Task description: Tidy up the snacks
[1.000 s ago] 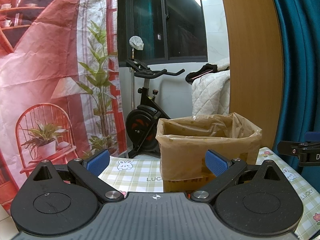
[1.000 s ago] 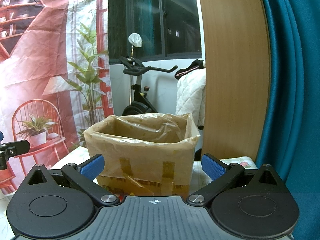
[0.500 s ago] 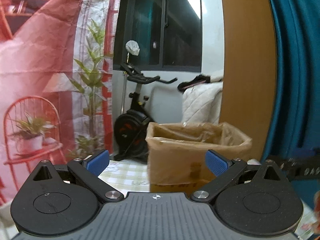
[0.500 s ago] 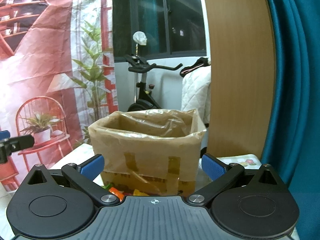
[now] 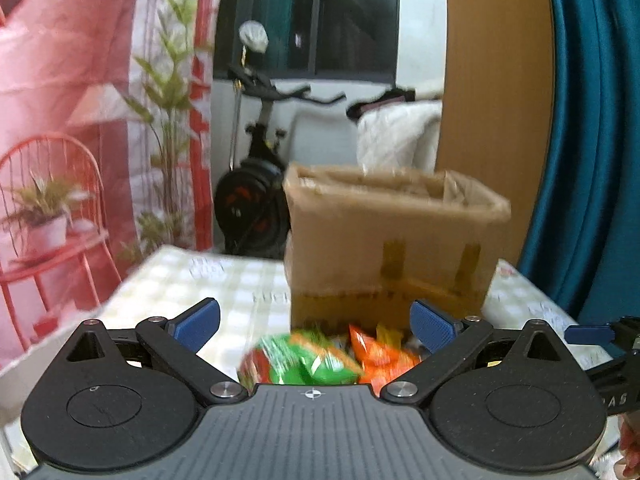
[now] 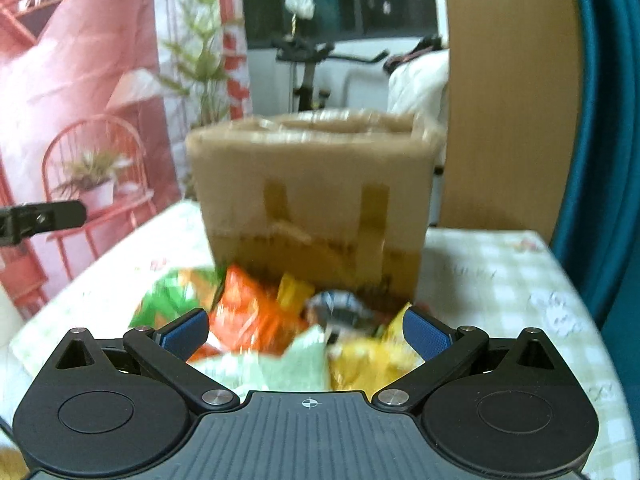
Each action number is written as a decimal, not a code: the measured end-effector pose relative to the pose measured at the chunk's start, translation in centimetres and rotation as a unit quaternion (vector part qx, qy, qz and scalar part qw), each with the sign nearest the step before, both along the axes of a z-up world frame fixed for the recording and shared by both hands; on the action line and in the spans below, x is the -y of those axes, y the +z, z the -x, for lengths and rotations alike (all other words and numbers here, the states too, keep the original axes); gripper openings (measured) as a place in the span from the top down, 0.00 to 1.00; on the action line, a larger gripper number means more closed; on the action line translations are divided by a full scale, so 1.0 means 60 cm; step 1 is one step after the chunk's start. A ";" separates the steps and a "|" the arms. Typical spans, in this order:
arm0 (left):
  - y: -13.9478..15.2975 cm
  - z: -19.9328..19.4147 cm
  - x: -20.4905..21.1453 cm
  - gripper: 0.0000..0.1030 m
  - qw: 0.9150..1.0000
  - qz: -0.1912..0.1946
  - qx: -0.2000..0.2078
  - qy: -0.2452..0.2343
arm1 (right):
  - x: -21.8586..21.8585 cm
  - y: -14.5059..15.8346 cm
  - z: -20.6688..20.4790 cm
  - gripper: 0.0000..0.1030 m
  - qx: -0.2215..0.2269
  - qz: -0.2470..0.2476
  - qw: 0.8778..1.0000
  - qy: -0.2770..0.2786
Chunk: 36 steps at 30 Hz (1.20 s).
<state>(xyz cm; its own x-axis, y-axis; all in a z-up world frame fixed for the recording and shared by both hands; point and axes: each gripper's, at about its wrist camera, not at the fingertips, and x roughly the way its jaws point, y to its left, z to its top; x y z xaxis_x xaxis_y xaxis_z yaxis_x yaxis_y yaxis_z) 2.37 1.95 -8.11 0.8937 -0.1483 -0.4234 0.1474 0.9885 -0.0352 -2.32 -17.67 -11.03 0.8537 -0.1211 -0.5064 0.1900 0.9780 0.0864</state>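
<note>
Hovering over the bench (image 6: 500, 280), both claws spread wide, nothing between the fingers. Left claw (image 5: 314, 322) and right claw (image 6: 306, 330) point at the same snack pile at the foot of one cardboard box (image 6: 312, 200). Box is open-topped, lined with brown plastic, standing on the checked cloth. Snacks sit on the bench just in front of the box, touching or overlapping each other. Heavy blur, so the count is rough: two green packets (image 6: 168, 300), one orange packet (image 6: 244, 312), two yellow packets (image 6: 368, 364), one pale green packet (image 6: 296, 364), one dark silvery item (image 6: 340, 312). Exact total: cannot tell. Left view shows only green (image 5: 304, 360) and orange (image 5: 372, 352) ones. Exercise bike (image 5: 256, 200) behind the bench.
</note>
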 end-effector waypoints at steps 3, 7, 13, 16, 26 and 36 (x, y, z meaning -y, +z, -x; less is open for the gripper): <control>-0.022 -0.005 0.001 0.08 1.000 -0.005 -0.025 -0.015 | -0.017 -0.028 -0.001 0.01 -0.028 0.007 0.999 0.025; -0.047 -0.009 0.006 0.12 0.998 -0.008 -0.053 -0.035 | -0.038 -0.060 -0.011 0.01 -0.064 0.012 0.996 0.064; -0.065 -0.019 0.000 0.15 0.996 -0.007 -0.078 -0.045 | -0.041 -0.101 -0.029 0.04 -0.101 0.007 0.991 0.085; -0.073 -0.021 0.000 0.17 0.995 0.000 -0.087 -0.048 | -0.031 -0.120 -0.038 0.05 -0.113 -0.013 0.990 0.087; -0.086 -0.027 0.017 0.27 0.990 0.025 -0.110 -0.083 | -0.010 -0.134 -0.050 0.30 -0.113 -0.074 0.986 0.101; -0.072 -0.052 -0.003 0.27 0.985 0.100 -0.118 -0.082 | -0.021 -0.078 -0.080 0.31 -0.048 -0.048 0.994 0.088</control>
<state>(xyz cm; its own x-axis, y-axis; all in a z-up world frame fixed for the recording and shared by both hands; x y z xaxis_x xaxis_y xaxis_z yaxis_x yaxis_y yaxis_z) 5.47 2.14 -12.41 0.7313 -0.3843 -0.5634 0.2696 0.9217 -0.2788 2.48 -16.40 -15.73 0.8049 0.0786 -0.5882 0.0281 0.9850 0.1701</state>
